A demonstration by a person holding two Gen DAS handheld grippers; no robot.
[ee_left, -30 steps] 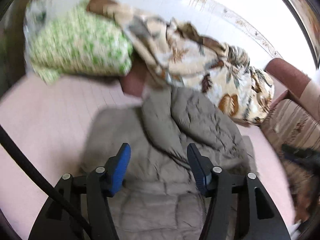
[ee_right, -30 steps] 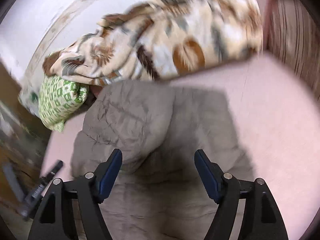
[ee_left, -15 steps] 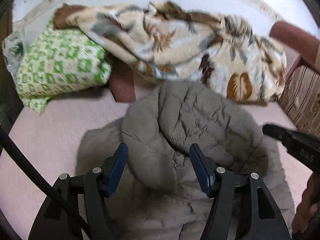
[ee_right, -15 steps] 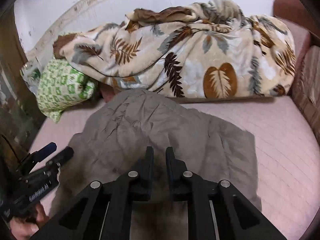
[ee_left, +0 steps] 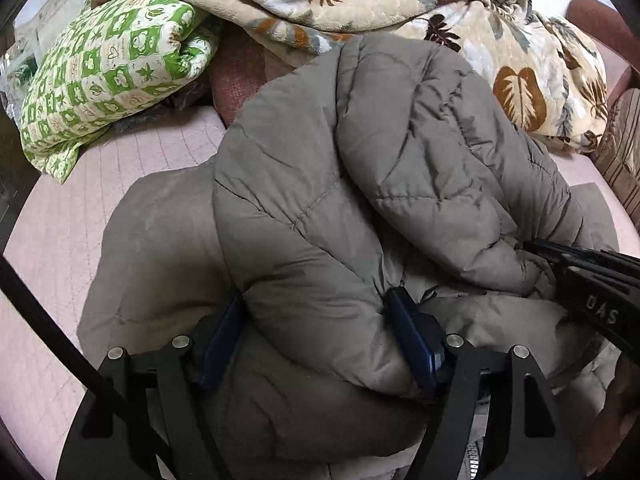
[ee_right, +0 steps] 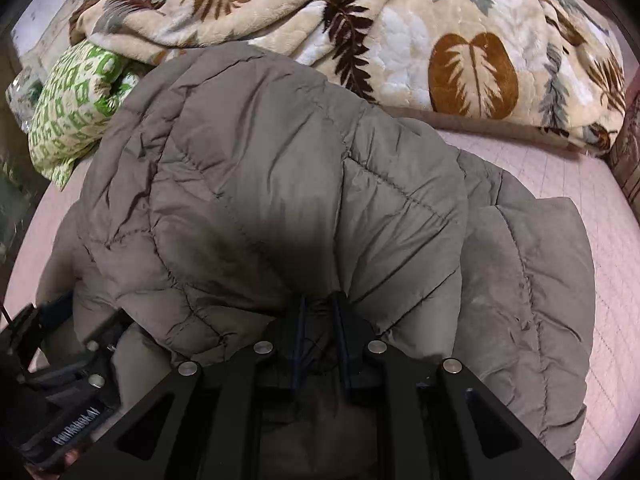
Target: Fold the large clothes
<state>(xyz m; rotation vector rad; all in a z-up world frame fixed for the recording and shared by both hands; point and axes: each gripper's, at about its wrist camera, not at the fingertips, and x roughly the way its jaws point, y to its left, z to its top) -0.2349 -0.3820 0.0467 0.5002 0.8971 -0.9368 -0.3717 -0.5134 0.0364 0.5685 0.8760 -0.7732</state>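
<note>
The puffy grey jacket (ee_left: 360,200) is lying on the pink bed (ee_left: 80,220), at 6 o'clock from the leaf-print blanket (ee_right: 440,40). The right tongs (ee_right: 320,312) are pinching a fold of it nearly closed; the left tongs (ee_left: 316,340), just widening, are straddling a thick roll. It is looking soft, light and springy, so gripping deep folds seems safest.

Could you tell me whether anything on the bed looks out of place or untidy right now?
The grey padded jacket is bunched into a puffy heap on the pink bed cover, not lying flat. Behind it, the leaf-print blanket is crumpled against the wall, partly over the green patterned pillow. Nothing looks torn or spilled.
</note>
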